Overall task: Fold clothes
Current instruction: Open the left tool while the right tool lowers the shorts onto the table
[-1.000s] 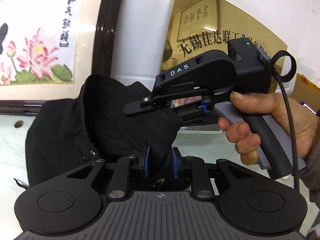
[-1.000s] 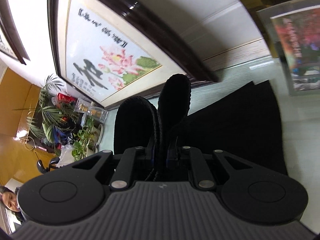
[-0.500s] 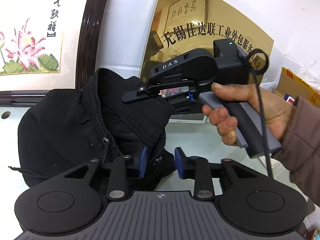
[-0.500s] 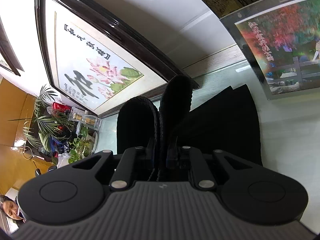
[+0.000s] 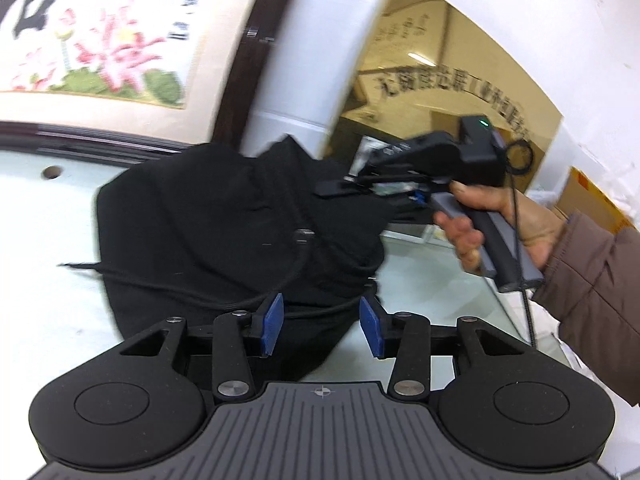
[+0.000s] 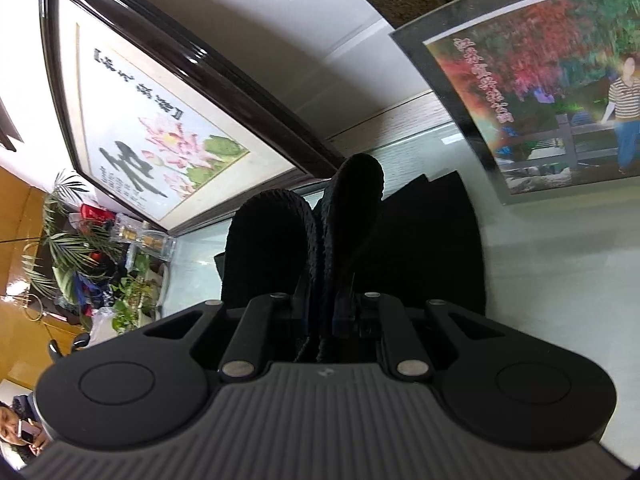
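A black drawstring garment (image 5: pixel 224 220) lies bunched on the white glass-topped table (image 5: pixel 48 280). My left gripper (image 5: pixel 322 326) is open, its blue pads (image 5: pixel 272 324) apart just in front of the garment's near edge, holding nothing. My right gripper (image 6: pixel 326 312) is shut on the garment's ribbed waistband (image 6: pixel 352 200), which sticks up between the fingers. The right gripper also shows in the left wrist view (image 5: pixel 400 184), held by a hand at the garment's right side.
A framed lotus embroidery (image 5: pixel 80 52) leans on the wall behind the table. A gold plaque (image 5: pixel 448 80) and a photo in a clear stand (image 6: pixel 540 92) are at the right. Potted plants (image 6: pixel 80 264) stand at the far left. Cardboard box (image 5: pixel 592 204) at right.
My left gripper has let go of the garment, opened wide and pulled back. The garment has dropped lower onto the table. My right gripper stays shut on the waistband.
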`<act>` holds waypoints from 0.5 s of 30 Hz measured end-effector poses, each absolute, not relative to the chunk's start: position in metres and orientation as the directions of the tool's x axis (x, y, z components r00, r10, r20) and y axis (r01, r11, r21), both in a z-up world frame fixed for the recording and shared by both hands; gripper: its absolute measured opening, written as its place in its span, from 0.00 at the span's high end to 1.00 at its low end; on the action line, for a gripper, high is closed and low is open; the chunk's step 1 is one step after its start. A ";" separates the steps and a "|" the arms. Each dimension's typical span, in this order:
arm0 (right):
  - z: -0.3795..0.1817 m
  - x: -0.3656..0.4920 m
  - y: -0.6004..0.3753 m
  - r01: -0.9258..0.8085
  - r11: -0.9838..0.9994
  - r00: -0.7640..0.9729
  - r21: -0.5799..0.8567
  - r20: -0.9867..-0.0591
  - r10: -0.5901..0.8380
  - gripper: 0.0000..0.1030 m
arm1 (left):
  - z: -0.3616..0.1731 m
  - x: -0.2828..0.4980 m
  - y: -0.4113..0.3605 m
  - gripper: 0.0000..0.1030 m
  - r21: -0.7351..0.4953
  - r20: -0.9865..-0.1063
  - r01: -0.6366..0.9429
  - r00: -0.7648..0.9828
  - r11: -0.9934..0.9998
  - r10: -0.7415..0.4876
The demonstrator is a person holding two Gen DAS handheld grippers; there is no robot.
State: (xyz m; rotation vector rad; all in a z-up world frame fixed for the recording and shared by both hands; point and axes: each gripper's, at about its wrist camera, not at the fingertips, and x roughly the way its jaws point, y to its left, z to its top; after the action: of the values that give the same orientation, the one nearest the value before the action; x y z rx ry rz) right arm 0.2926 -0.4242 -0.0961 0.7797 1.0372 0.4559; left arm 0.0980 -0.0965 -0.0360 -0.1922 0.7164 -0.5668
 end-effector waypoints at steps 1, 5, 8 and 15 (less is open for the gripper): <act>-0.097 0.293 -0.424 0.022 0.656 0.453 0.754 -0.593 0.666 0.86 | -0.036 0.098 -0.090 0.57 -0.356 -0.568 0.408 0.620 0.841 -0.541; -0.102 0.295 -0.424 0.032 0.663 0.445 0.748 -0.605 0.660 0.86 | -0.035 0.100 -0.069 0.57 -0.372 -0.575 0.338 0.647 0.864 -0.501; -0.104 0.297 -0.422 0.040 0.675 0.439 0.737 -0.620 0.651 0.86 | -0.034 0.101 -0.059 0.57 -0.373 -0.579 0.303 0.662 0.877 -0.476; -0.088 0.298 -0.420 0.029 0.793 0.475 0.609 -0.706 0.525 0.65 | -0.030 0.101 -0.041 0.57 -0.377 -0.581 0.251 0.686 0.892 -0.439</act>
State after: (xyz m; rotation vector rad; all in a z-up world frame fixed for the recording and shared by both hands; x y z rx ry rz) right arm 0.2982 -0.4198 -0.0881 0.6052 1.0452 0.3266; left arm 0.1012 -0.0410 -0.0303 -0.2783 0.7177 -0.3917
